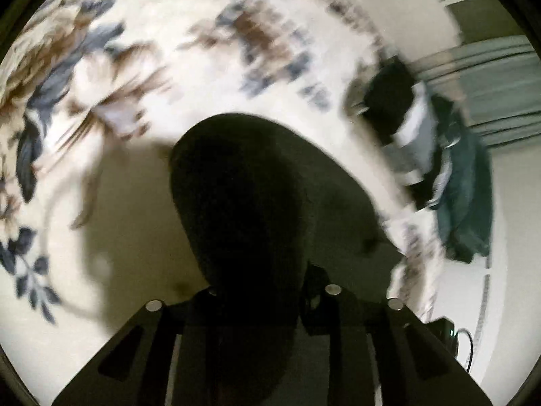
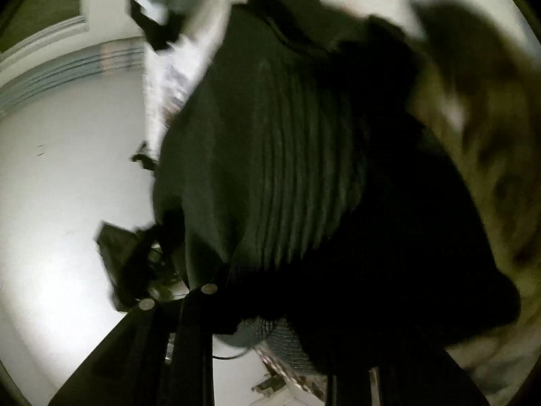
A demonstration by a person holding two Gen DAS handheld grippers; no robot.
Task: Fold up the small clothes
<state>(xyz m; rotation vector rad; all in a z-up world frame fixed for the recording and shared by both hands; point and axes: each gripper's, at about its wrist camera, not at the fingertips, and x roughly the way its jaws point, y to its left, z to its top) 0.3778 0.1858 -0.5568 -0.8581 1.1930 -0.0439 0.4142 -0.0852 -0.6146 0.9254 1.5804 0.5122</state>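
A dark, nearly black garment (image 1: 243, 209) hangs from my left gripper (image 1: 267, 291), which is shut on its fabric above the floral bedsheet (image 1: 142, 67). In the right wrist view the same dark garment (image 2: 287, 169), with a ribbed panel, fills the frame and hangs from my right gripper (image 2: 304, 304), which is shut on it. The right finger of that gripper is hidden under the cloth. Both views are blurred by motion.
A pile of other clothes (image 1: 439, 155), black, white and teal, lies at the bed's right edge. The pile also shows in the right wrist view (image 2: 152, 10). White floor (image 2: 61, 169) lies to the left. A fan (image 2: 270, 338) stands below the garment.
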